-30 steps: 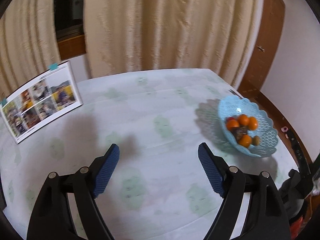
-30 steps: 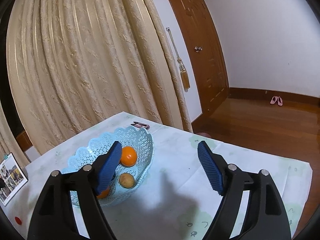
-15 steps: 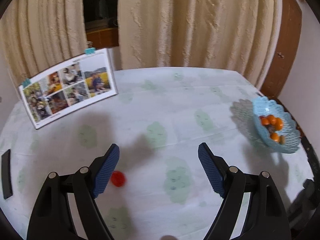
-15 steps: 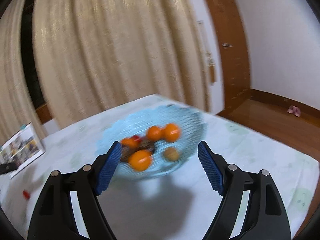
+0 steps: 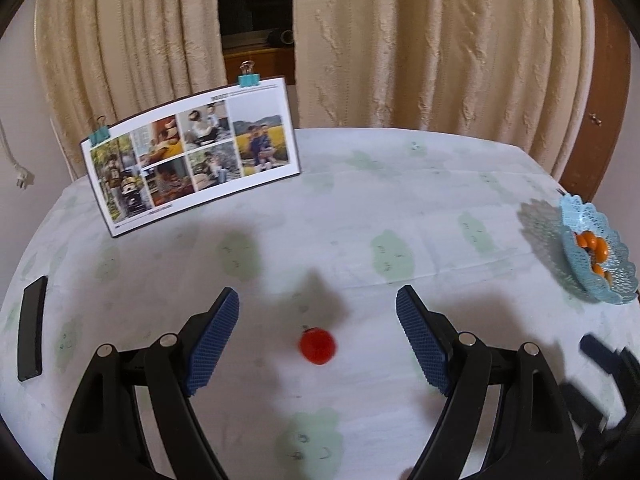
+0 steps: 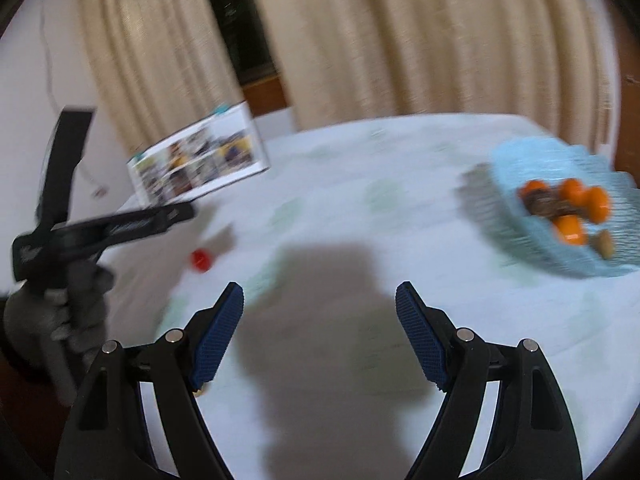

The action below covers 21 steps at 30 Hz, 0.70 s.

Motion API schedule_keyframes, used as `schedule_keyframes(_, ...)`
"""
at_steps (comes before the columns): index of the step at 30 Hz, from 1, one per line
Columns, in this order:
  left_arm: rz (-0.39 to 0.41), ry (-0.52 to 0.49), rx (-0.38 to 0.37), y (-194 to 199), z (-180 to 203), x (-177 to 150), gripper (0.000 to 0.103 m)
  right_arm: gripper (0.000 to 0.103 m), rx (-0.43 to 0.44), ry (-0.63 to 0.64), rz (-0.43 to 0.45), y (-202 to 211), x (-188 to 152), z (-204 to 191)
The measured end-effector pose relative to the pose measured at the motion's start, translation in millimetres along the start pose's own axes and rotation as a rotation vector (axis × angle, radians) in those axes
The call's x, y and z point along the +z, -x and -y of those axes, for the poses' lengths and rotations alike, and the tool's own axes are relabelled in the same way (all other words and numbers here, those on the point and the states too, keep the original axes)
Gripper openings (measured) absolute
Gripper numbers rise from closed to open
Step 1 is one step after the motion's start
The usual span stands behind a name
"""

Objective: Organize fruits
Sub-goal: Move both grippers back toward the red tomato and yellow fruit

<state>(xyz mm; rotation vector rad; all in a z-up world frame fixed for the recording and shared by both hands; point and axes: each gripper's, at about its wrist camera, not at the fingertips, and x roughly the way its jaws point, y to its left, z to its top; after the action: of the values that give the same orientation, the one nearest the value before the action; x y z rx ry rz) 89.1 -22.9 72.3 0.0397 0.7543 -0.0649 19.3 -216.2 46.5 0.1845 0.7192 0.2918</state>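
Observation:
A small red fruit [image 5: 317,345] lies on the pale tablecloth, between the open fingers of my left gripper [image 5: 318,336] and slightly below their tips. It also shows in the blurred right wrist view [image 6: 200,259]. A light blue lattice basket [image 5: 600,276] holding several orange fruits [image 5: 592,245] stands at the table's right edge; the right wrist view shows the basket [image 6: 556,256] with the oranges [image 6: 572,200] and a brown fruit. My right gripper [image 6: 319,320] is open and empty above the table. The left gripper's body [image 6: 100,232] shows at the left of the right wrist view.
A photo board [image 5: 192,160] held by teal clips stands at the back left. A flat black object [image 5: 31,328] lies near the left table edge. Beige curtains hang behind the table. Part of the right gripper [image 5: 600,392] shows at the lower right.
Both views have swung left. The red fruit has come between my left fingers, and the basket has slid toward the right edge in both views.

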Motion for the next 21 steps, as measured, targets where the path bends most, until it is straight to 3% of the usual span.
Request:
schedule_keyframes(10, -0.014, 0.057, 0.024, -5.9, -31.4, -4.6, 0.081, 0.08, 0.137, 0.115, -0.127, -21.4, -14.4, -52.5)
schedule_keyframes(21, -0.039, 0.098, 0.04, -14.4, -47.5, -7.8, 0.081, 0.077, 0.172, 0.203, -0.204, -31.1, -29.8, -72.0)
